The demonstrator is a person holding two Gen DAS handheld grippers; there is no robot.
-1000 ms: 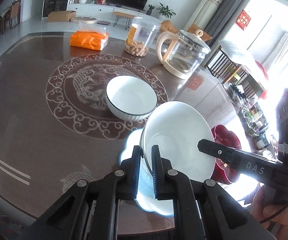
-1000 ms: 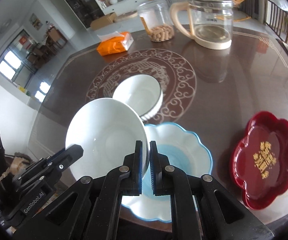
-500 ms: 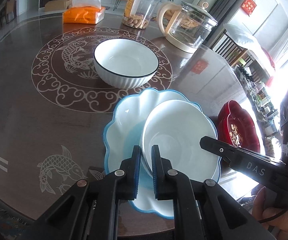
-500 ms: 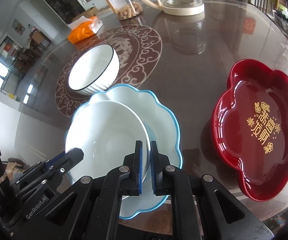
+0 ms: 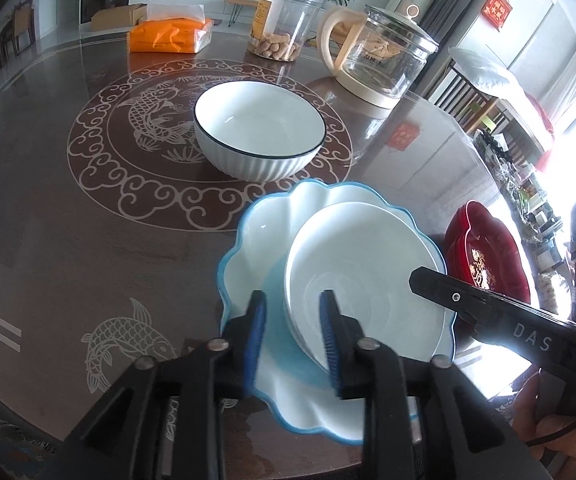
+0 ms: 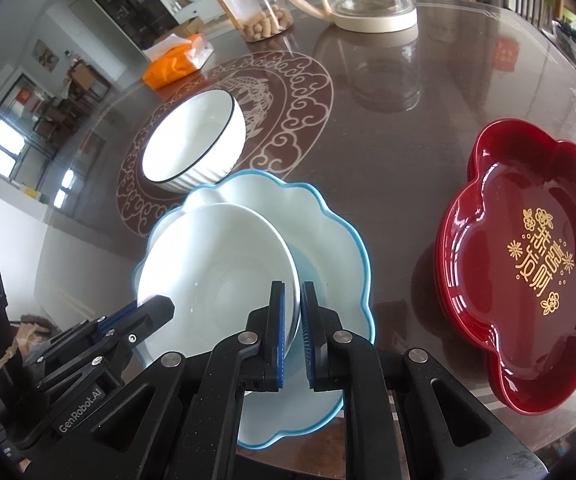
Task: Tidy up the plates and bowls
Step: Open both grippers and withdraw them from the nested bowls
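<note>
A plain white plate (image 5: 368, 276) (image 6: 216, 280) rests on a blue-rimmed scalloped plate (image 5: 272, 228) (image 6: 328, 232) near the table's front edge. My left gripper (image 5: 293, 320) is open, its jaws standing either side of the white plate's left rim. My right gripper (image 6: 292, 316) is shut on the white plate's right rim. A white ribbed bowl with a dark rim (image 5: 260, 140) (image 6: 196, 144) sits behind the plates on the table's round ornament.
A red flower-shaped tray (image 6: 528, 256) (image 5: 488, 252) lies to the right of the plates. At the back stand a glass kettle (image 5: 380, 60), a clear jar of snacks (image 5: 284, 24) and an orange tissue pack (image 5: 168, 36).
Both grippers lowered the white plate onto the blue-rimmed plate. My left gripper has opened and let go of the rim; the right stays shut.
</note>
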